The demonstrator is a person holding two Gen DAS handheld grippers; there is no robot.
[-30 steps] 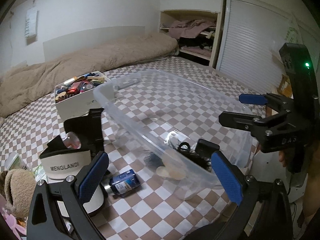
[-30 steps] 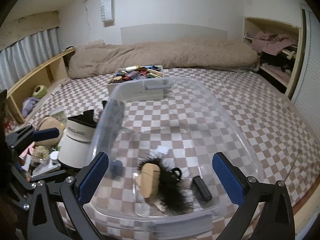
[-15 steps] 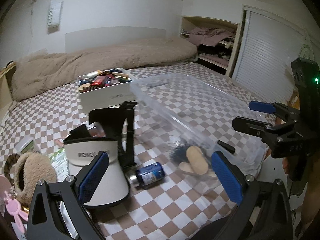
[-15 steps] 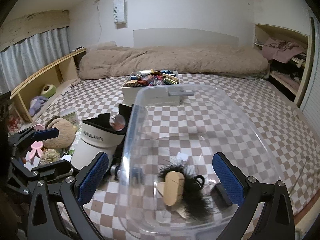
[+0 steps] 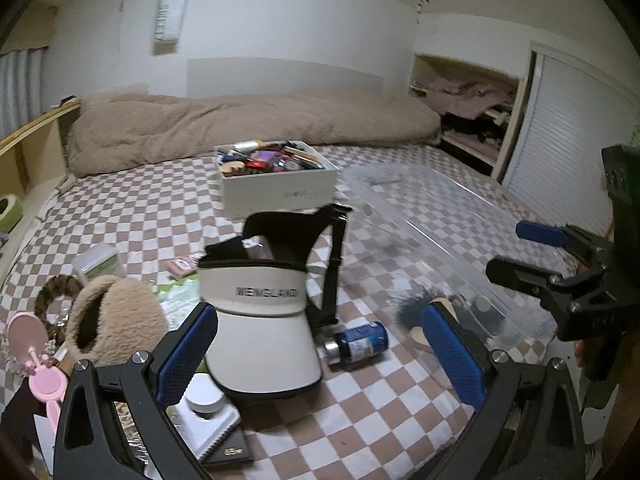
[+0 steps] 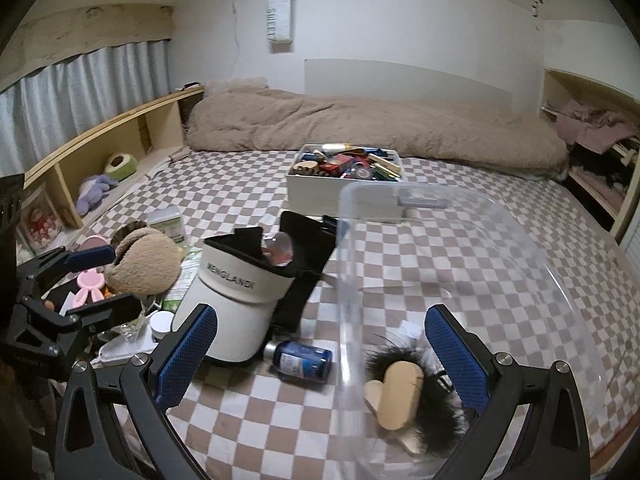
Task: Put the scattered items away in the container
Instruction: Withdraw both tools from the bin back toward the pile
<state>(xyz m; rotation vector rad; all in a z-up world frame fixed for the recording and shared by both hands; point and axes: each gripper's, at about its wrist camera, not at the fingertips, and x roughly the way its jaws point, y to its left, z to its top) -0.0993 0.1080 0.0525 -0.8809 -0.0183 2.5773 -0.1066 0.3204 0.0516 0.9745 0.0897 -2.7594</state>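
A clear plastic bin [image 6: 472,240] [image 5: 432,208] sits on the checkered bed, holding a tan slipper with black fur [image 6: 404,392] and a small black item. Left of it lie a blue bottle [image 6: 302,360] [image 5: 358,340], a white and black visor cap [image 6: 236,280] [image 5: 256,308], a fluffy brown item [image 5: 116,316] [image 6: 144,260] and pink toys [image 5: 36,360]. My left gripper [image 5: 320,356] hangs open over the cap and bottle, nothing between its fingers. My right gripper [image 6: 320,360] is open above the bin's near left wall.
A white box [image 5: 280,188] [image 6: 344,184] full of small items stands behind the cap. A beige duvet [image 6: 360,128] lies along the far wall. A low wooden shelf [image 6: 112,128] runs along the left. A small white jar [image 5: 206,400] and flat packets lie near the left gripper.
Both views have swung to the left. The cap, bottle and pile of loose items now sit nearer the centre, and the bin has slid toward the right. Both grippers stay open.
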